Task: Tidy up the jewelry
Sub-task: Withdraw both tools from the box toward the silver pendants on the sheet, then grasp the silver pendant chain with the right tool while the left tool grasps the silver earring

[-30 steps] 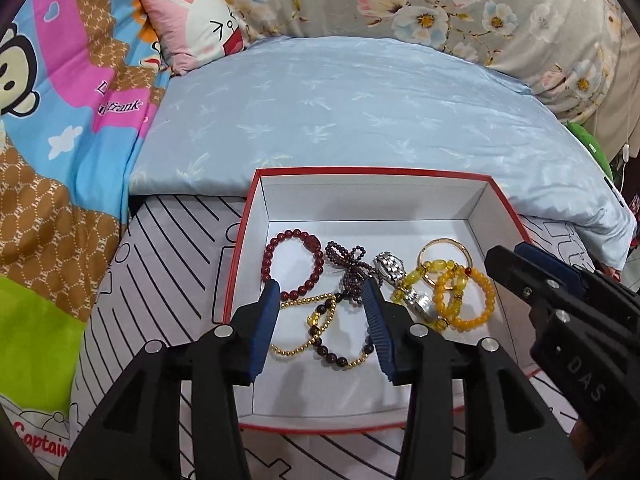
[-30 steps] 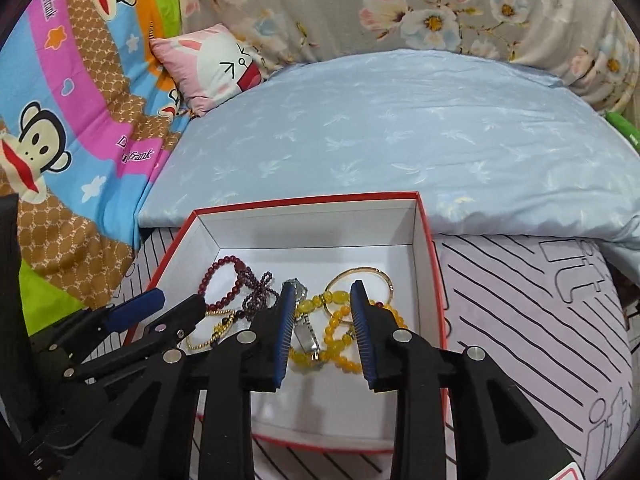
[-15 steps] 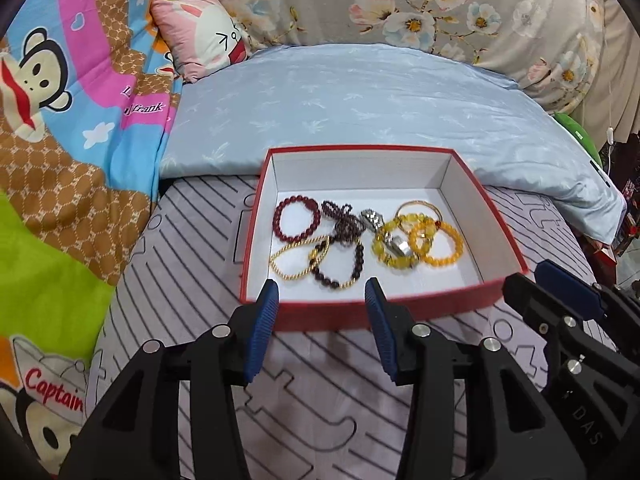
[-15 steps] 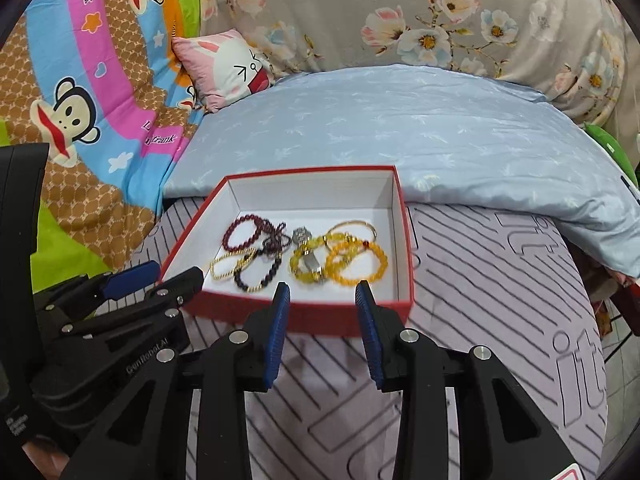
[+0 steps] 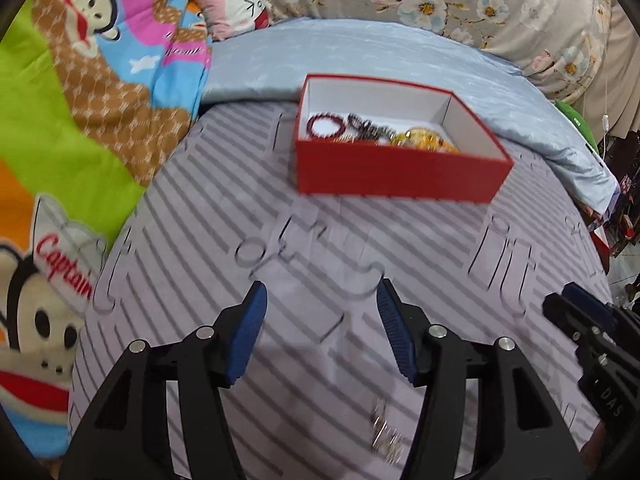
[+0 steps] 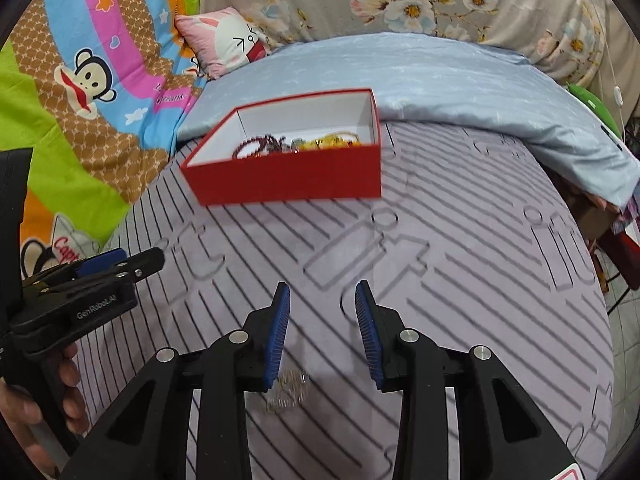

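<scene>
While its jaws open, left gripper point(image 5: 320, 308) hangs well short of jewelry box point(image 5: 396, 178).

Both wrist cameras looked steeply down along their fingers at the bedspread point(image 5: 248, 184) — sharing the box point(image 5: 396, 178) point(image 6: 288, 184), well ahead.

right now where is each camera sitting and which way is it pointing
Left wrist: on the left gripper, angled down over the striped sheet toward the red box; its own open fingers show, the right gripper at the right edge.
Right wrist: on the right gripper, same downward slant; own fingers, plus the left gripper and the hand holding it.
Shared: box, sheet, a silvery piece near the fingers.
</scene>
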